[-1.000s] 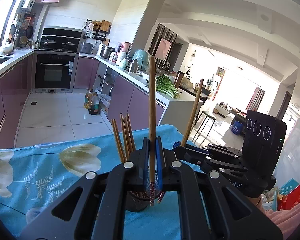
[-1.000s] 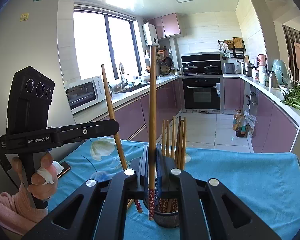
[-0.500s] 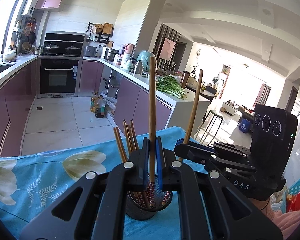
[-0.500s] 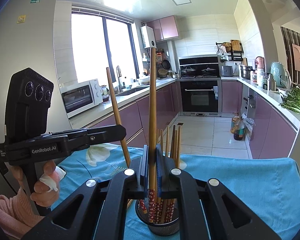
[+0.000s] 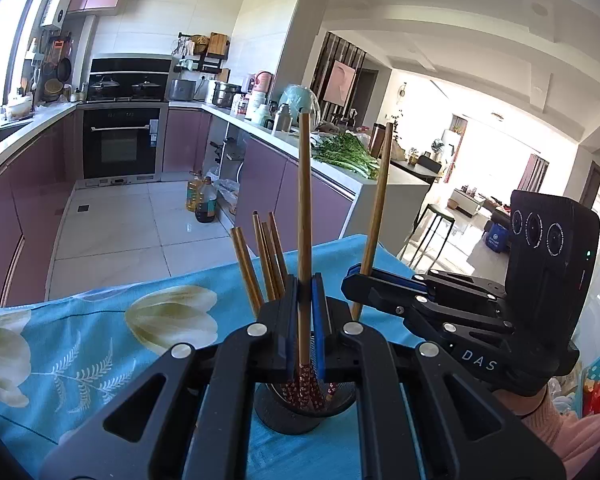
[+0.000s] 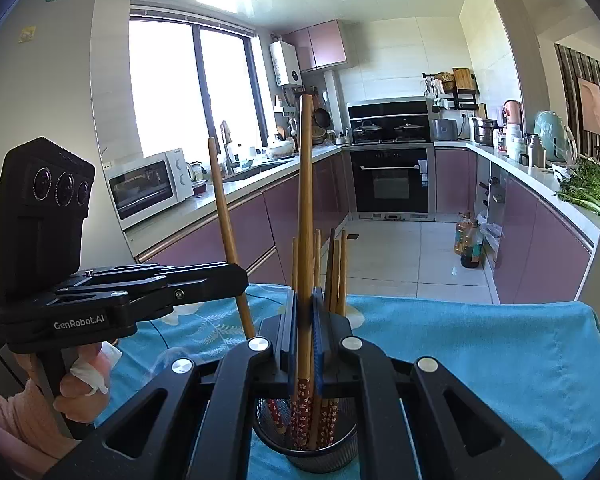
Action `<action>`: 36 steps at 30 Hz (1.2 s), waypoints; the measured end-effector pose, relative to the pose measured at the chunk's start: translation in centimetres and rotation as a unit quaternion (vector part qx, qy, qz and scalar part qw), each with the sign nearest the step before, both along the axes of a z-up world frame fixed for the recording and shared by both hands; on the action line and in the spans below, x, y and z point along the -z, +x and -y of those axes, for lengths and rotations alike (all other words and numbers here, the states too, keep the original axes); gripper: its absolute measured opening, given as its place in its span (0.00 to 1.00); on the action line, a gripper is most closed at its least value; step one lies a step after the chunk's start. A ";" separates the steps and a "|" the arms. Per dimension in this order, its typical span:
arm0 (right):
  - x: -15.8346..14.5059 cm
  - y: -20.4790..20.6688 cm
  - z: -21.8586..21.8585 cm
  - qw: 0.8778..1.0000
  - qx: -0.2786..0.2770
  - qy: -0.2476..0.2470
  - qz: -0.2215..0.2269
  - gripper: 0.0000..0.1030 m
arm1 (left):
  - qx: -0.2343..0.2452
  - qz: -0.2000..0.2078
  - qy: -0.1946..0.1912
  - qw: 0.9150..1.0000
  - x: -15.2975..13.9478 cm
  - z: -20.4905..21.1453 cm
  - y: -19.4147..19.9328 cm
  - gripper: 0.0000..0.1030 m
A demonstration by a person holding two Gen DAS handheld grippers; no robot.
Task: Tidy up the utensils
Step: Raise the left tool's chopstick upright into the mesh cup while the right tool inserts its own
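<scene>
My left gripper (image 5: pixel 305 320) is shut on an upright wooden chopstick (image 5: pixel 304 220); its red patterned lower end dips into the mouth of a black mesh holder (image 5: pixel 284 420). Several chopsticks (image 5: pixel 266 260) lean in that holder. To the right, my right gripper (image 5: pixel 364 280) grips a second chopstick (image 5: pixel 378 208). In the right wrist view, the right gripper (image 6: pixel 305 332) is shut on its chopstick (image 6: pixel 306 208), whose patterned end sits inside the holder (image 6: pixel 312 456) among several others (image 6: pixel 336 272). The left gripper (image 6: pixel 236 280) comes in from the left with its chopstick (image 6: pixel 222 216).
The holder stands on a table under a blue flowered cloth (image 5: pixel 80 340) (image 6: pixel 480 352). A hand (image 6: pixel 80 392) in a pink sleeve grips the left handle. Beyond the table's far edge lie a tiled kitchen floor, purple cabinets and oil bottles (image 6: pixel 468 244).
Both grippers have sunk a little toward the holder. The patterned ends of both held chopsticks, earlier at the rim, are now inside its mouth. Both grips stay shut.
</scene>
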State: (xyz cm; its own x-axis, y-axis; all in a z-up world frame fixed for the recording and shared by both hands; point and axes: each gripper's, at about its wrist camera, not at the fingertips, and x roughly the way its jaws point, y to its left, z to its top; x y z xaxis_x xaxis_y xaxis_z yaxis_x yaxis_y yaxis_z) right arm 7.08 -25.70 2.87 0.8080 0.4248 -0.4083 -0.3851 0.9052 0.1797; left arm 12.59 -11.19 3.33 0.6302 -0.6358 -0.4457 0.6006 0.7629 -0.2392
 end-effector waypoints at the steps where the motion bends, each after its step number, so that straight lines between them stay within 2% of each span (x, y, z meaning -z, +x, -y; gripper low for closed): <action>1: 0.1 0.1 0.0 1.000 0.001 0.000 -0.002 0.06 | -0.001 0.000 0.002 1.000 0.1 0.0 0.1 0.07; 36: 3.4 1.6 -0.7 0.998 -0.011 -0.016 -0.058 0.06 | -0.002 -0.037 0.061 0.997 2.6 1.6 1.1 0.07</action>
